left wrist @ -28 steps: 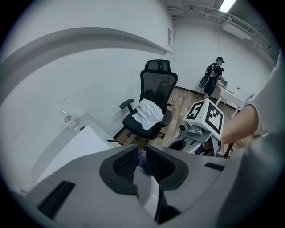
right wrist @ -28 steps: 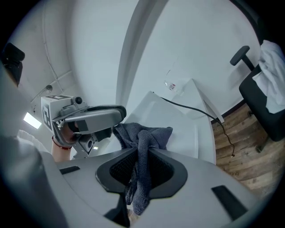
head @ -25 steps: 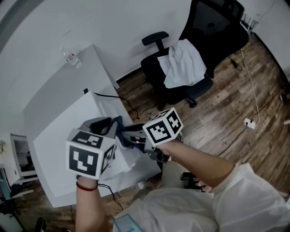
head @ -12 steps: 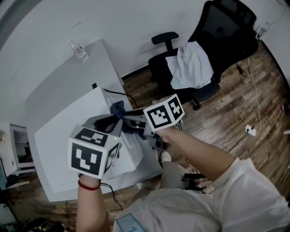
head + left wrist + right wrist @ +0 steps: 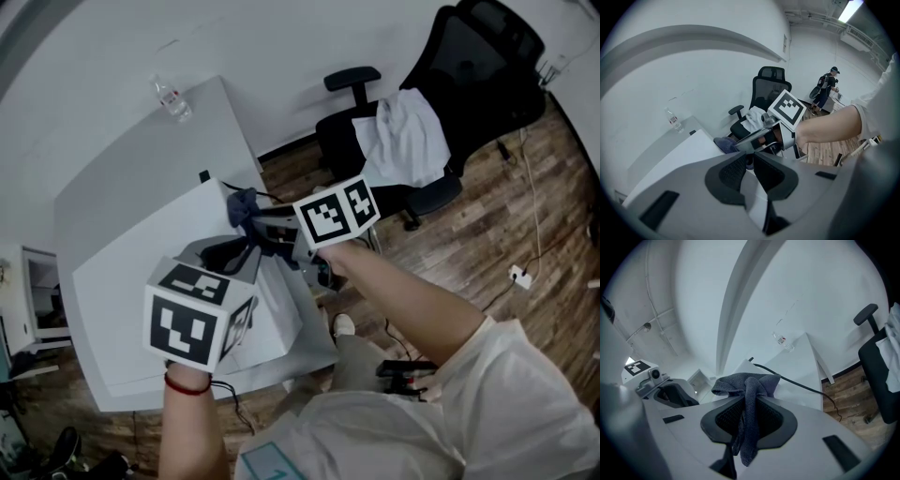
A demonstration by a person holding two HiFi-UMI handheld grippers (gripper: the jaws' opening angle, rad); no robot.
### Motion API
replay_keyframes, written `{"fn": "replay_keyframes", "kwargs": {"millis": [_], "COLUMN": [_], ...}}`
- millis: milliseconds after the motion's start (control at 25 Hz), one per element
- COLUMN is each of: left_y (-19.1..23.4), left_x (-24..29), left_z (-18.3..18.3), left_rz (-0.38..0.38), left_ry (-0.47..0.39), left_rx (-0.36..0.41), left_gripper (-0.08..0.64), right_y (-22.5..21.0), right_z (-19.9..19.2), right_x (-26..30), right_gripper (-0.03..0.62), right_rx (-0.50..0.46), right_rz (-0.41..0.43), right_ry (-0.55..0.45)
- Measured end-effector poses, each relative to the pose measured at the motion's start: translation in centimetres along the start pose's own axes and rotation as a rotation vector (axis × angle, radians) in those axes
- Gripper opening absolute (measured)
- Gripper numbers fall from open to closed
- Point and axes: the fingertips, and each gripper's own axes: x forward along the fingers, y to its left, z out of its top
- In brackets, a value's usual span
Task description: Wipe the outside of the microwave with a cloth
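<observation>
jaws, left gripper (image 5: 223, 253) (image 5: 751, 161): pads drawn together, nothing between them that i can see. it hovers over the near part of the white microwave (image 5: 131, 272) (image 5: 689, 150), with its marker cube toward my 6 o'clock.

jaws, right gripper (image 5: 259, 221) (image 5: 749, 411): clamped on the dark blue-grey cloth (image 5: 242, 206) (image 5: 747, 380) (image 5: 725, 144). one bunch of cloth stands above the pads and a tail hangs down between them.

item, cloth: sits at the microwave's upper edge, at about 1 o'clock from the left gripper in the head view. i cannot tell whether it presses on the casing.

item, microwave: stands on a white table (image 5: 141, 159). a black cable (image 5: 797, 383) runs off its back toward 3 o'clock.

item, clear bottle (image 5: 172, 97) (image 5: 673, 119) (image 5: 783, 341): upright on the table, well apart from the microwave, at its 12 o'clock.

item, black office chair (image 5: 469, 84): at 2 o'clock on the wood floor (image 5: 487, 234), with a white garment (image 5: 412, 136) draped over its seat.

item, person (image 5: 825, 89): stands far off at 2 o'clock in the left gripper view.
</observation>
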Motion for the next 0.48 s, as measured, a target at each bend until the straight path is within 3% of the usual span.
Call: {"fn": "replay_keyframes", "kwargs": {"millis": [480], "left_y": [0.6], "left_x": [-0.6], "left_z": [-0.6], "left_rz": [0.015], "left_ry": [-0.01], "left_rx": [-0.03], "left_gripper": [0.051], "right_y": [-1.2], "right_z": [3.4], "right_x": [1.5], "right_gripper": [0.089], "right_rx": [0.009], "right_rz": [-0.026], "right_ry": [-0.051]}}
